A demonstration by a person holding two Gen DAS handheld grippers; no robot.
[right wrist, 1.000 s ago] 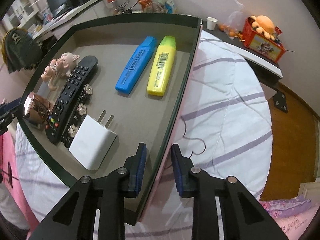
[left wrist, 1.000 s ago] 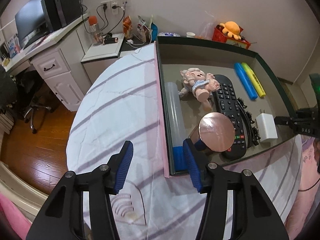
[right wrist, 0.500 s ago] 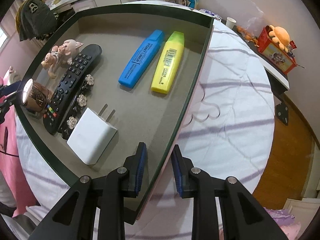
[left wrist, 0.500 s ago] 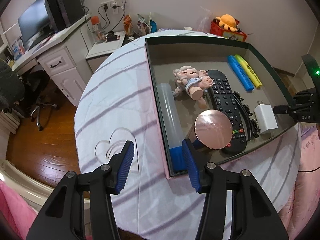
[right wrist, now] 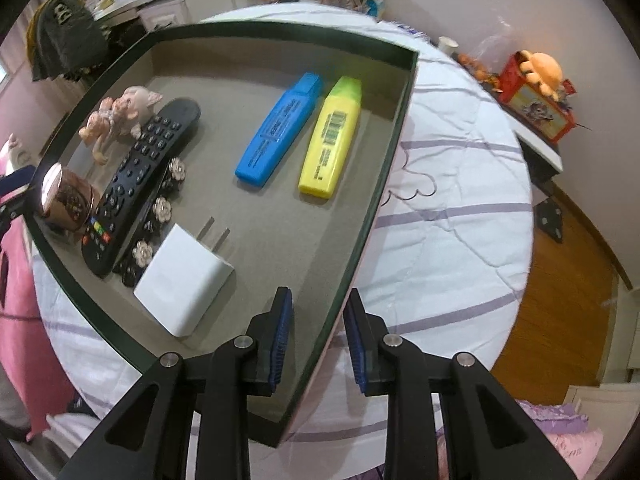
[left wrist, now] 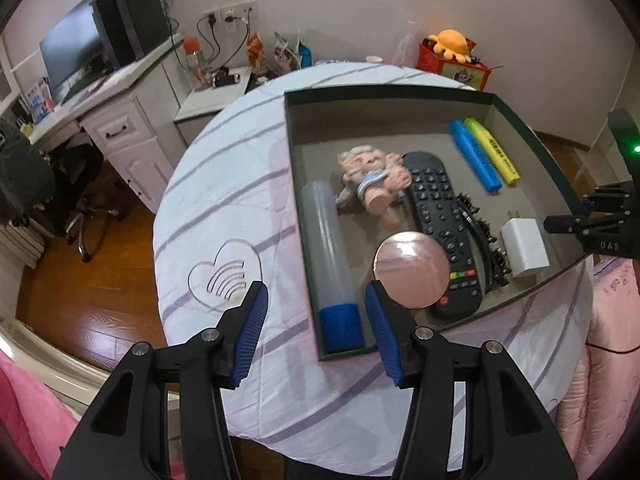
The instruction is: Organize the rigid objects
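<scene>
A dark green tray (left wrist: pixel 384 92) rests on the round table's white striped cloth (left wrist: pixel 224 216). It holds a clear tube with a blue cap (left wrist: pixel 328 240), a pink doll (left wrist: pixel 372 184), a black remote (left wrist: pixel 440 220), a copper can (left wrist: pixel 410 270), a flowered hair clip (right wrist: pixel 160 208), a white charger (right wrist: pixel 184 280), and blue (right wrist: pixel 280 132) and yellow (right wrist: pixel 332 140) highlighters. My left gripper (left wrist: pixel 318 332) straddles the tray's left wall and the tube's cap, its jaws opening. My right gripper (right wrist: pixel 318 332) straddles the right wall, jaws opening, with gaps showing on both sides of the wall.
A desk with a monitor (left wrist: pixel 80 60) and an office chair (left wrist: pixel 80 184) stand beyond the table's left edge above the wooden floor. A red box with an orange plush (right wrist: pixel 536 96) sits on a shelf behind. Pink bedding (left wrist: pixel 612 320) lies at the right.
The tray has moved together with both grippers farther across the cloth; a heart print now shows left of my left gripper. My right jaws have spread a little off the wall.
</scene>
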